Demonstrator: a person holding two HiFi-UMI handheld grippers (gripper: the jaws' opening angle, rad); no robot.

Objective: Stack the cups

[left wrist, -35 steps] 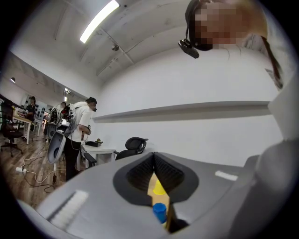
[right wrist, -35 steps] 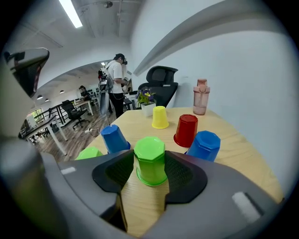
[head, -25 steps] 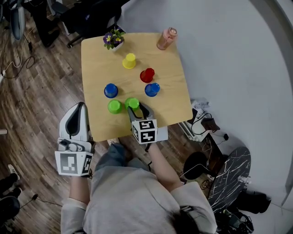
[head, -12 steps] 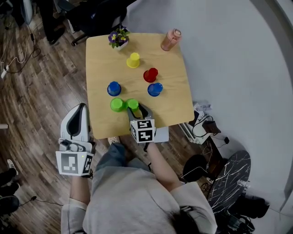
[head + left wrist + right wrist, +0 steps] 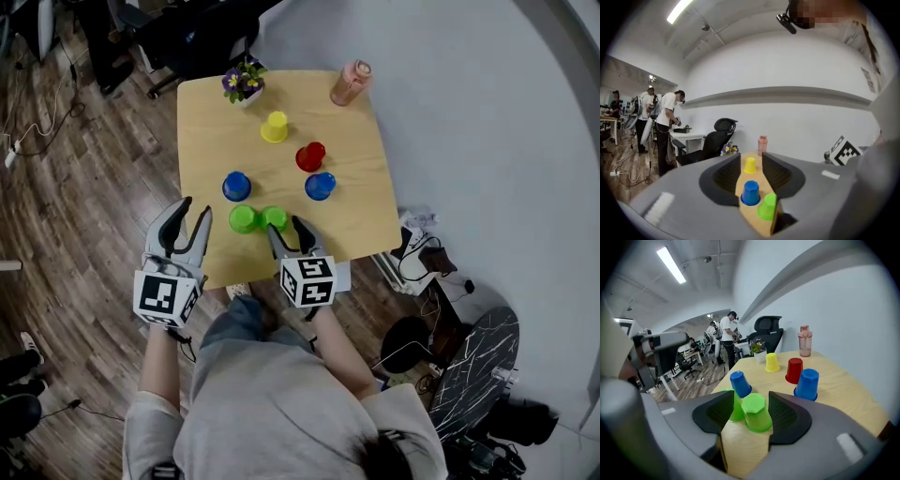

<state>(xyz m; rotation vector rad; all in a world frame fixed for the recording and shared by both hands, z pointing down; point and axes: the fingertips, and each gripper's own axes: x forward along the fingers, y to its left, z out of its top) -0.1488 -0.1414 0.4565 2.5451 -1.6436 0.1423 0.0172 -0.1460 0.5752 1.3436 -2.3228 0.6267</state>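
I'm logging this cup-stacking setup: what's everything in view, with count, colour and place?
table: one, light wood, centre
green cups: two, near edge, side by side
blue cups: two, mid-table, apart
red cup: one, just beyond right blue cup
yellow cup: one, far half
flower pot: one, purple blooms, far left corner
bottle: one, pink, far right corner
left gripper: one, grey, at table's left edge, jaws just opening, nothing between
right gripper: one, grey, open, behind right green cup

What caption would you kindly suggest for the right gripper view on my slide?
Right gripper, jaws open, framing an inverted green cup on the wooden table, with other coloured cups beyond.
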